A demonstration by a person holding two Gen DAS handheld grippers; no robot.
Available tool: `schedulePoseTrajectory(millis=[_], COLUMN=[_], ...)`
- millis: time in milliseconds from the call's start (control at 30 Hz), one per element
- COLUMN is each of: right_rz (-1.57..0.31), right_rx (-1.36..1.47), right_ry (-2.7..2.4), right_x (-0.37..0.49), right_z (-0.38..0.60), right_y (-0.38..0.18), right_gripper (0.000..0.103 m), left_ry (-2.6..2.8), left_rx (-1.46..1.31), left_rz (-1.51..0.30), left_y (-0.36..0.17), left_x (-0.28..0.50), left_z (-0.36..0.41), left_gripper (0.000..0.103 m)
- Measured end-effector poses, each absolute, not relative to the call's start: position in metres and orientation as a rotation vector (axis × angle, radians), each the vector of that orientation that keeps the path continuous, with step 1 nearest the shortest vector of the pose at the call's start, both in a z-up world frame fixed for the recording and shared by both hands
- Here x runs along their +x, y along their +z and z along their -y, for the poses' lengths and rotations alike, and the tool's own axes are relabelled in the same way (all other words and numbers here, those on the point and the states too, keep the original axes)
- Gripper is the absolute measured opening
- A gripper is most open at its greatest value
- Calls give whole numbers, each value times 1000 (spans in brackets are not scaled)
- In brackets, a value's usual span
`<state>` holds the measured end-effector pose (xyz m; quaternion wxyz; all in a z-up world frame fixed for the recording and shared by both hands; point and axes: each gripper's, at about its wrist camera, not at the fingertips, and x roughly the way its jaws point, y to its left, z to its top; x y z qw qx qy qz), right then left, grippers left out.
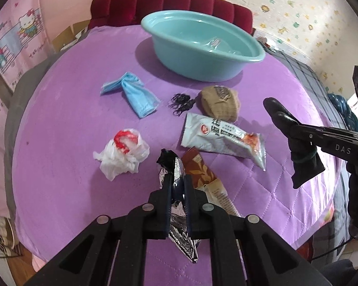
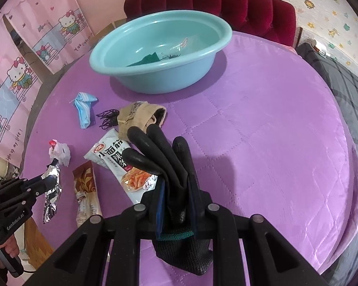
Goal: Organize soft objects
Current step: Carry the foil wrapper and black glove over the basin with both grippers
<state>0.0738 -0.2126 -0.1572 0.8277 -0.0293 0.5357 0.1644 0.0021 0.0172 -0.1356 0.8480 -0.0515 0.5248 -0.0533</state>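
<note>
My left gripper (image 1: 176, 178) is shut on a crumpled silver foil wrapper (image 1: 179, 226) and holds it above the purple cloth; it also shows in the right wrist view (image 2: 51, 190). My right gripper (image 2: 176, 186) is shut on a black work glove (image 2: 164, 157), also seen in the left wrist view (image 1: 296, 140). A teal basin (image 2: 160, 54) stands at the back with a dark green piece and clear plastic inside. On the cloth lie a blue face mask (image 1: 136, 94), a tan sock (image 1: 220, 102), black hair ties (image 1: 180, 103) and a white plastic bag (image 1: 121, 153).
A white snack packet (image 1: 223, 140) and a brown wrapper (image 1: 202, 174) lie near the front. The round purple quilted table (image 2: 274, 131) has a red padded chair (image 2: 226, 4) behind the basin. Pink curtains hang left.
</note>
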Motion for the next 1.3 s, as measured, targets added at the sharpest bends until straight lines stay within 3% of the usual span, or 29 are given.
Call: schedulePoseTrajectory(millis=[1300], right_rz=[-1004], right_rx=[-7], right_ry=[309], right_x=[127], right_z=[187], right_y=[-54], right_gripper=[18], left_ry=[-350], left_rx=[17], left_rz=[-921], left_y=[-30], left_x=[92], left_z=[11], left_gripper=[9])
